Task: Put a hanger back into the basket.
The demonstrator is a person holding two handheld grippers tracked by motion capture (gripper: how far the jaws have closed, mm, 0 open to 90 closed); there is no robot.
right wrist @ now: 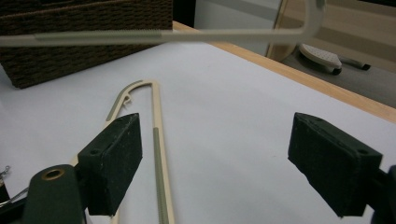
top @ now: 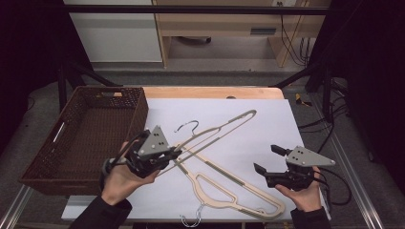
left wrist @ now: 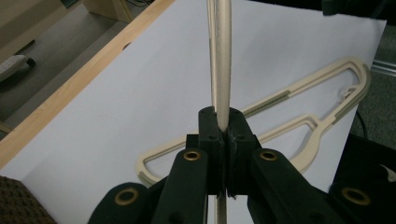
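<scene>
Left hand-held gripper (top: 175,153), clamped tight on the end of a raised cream hanger (top: 224,125), tilted up off the white sheet (top: 267,129) toward two o'clock, hook (top: 187,126) at twelve. Right hand-held gripper (top: 267,160) at three o'clock, jaws wide apart, holding nothing. Second hanger (top: 229,193) flat on the sheet at five o'clock, partly under the raised one. Brown wicker basket (top: 138,112) at ten o'clock on the table (top: 215,92). Best done by lifting clear of the lower hanger, keeping the far end level, then swinging toward the basket, its likely place.

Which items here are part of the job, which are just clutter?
In play: left gripper, shut on raised hanger; second hanger flat on white sheet; wicker basket; right gripper, open.
Lying about: floor cables, cabinet.
</scene>
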